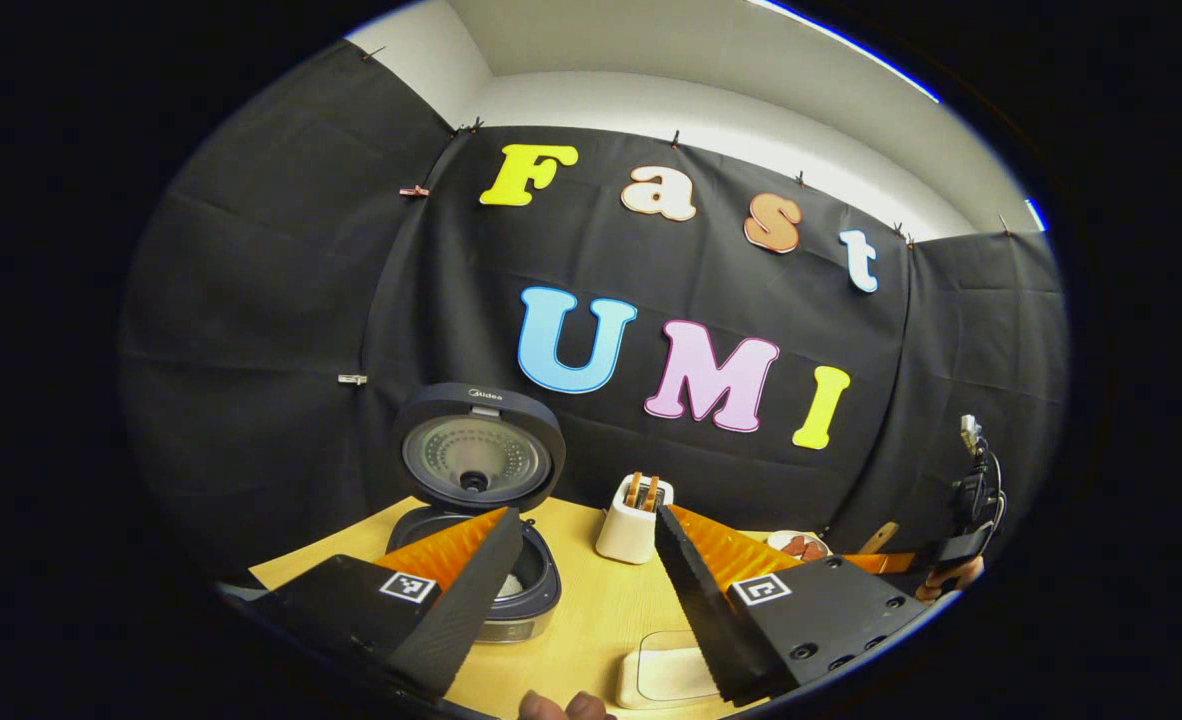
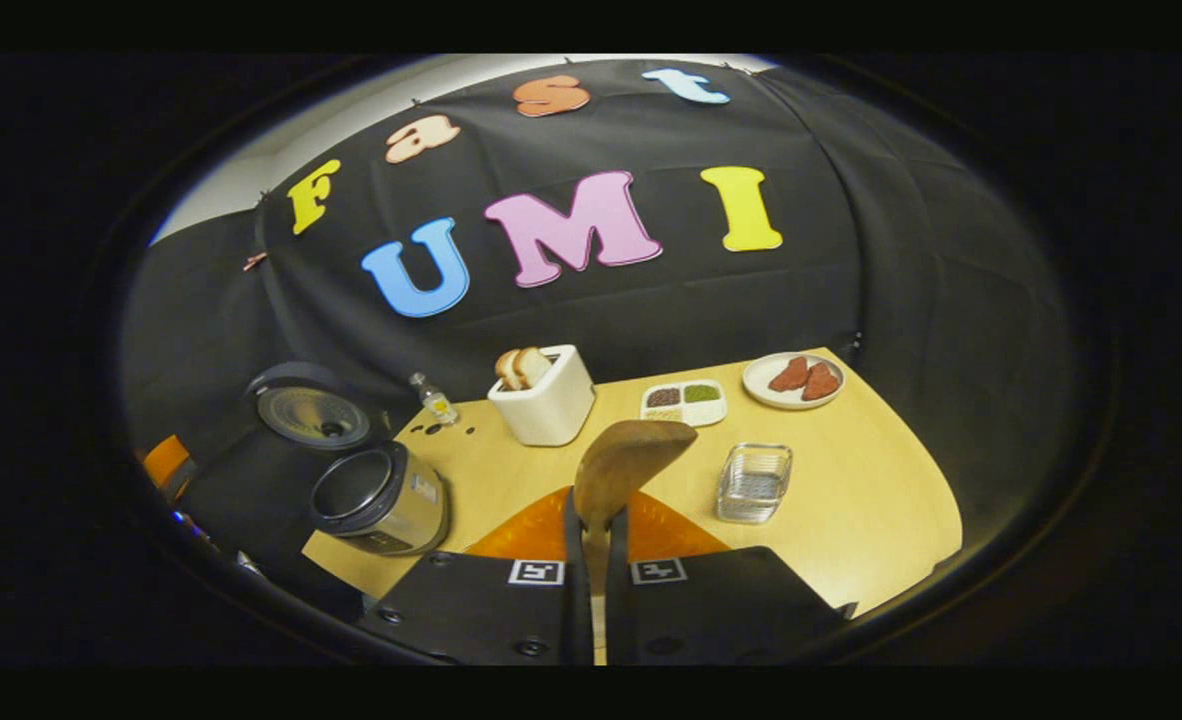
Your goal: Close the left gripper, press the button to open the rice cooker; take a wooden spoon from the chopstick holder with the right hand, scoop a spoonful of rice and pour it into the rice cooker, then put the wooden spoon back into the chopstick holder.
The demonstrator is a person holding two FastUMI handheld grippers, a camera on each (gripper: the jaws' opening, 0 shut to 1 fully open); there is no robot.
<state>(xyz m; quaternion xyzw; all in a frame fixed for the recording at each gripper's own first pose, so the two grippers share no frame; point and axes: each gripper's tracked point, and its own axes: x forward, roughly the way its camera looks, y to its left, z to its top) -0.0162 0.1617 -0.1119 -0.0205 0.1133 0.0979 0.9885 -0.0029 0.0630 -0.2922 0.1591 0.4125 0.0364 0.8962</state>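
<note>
Okay, rice cooker [image 2: 379,500] sits lid-up at the table's [image 2: 871,500] left edge, and my right gripper [image 2: 596,560] pinches the wooden spoon [image 2: 631,455] by its handle, bowl up. Left gripper [image 1: 586,560] has its fingers spread. Scoop step is on: I judge the spoon goes next to the divided dish [image 2: 684,401] near the back edge.

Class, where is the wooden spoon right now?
In the right gripper view, the wooden spoon is clamped in the right gripper, its bowl raised over the table between toaster and glass container.

black tongs [image 1: 591,560], square tag markers, screws, orange inner panels
</note>
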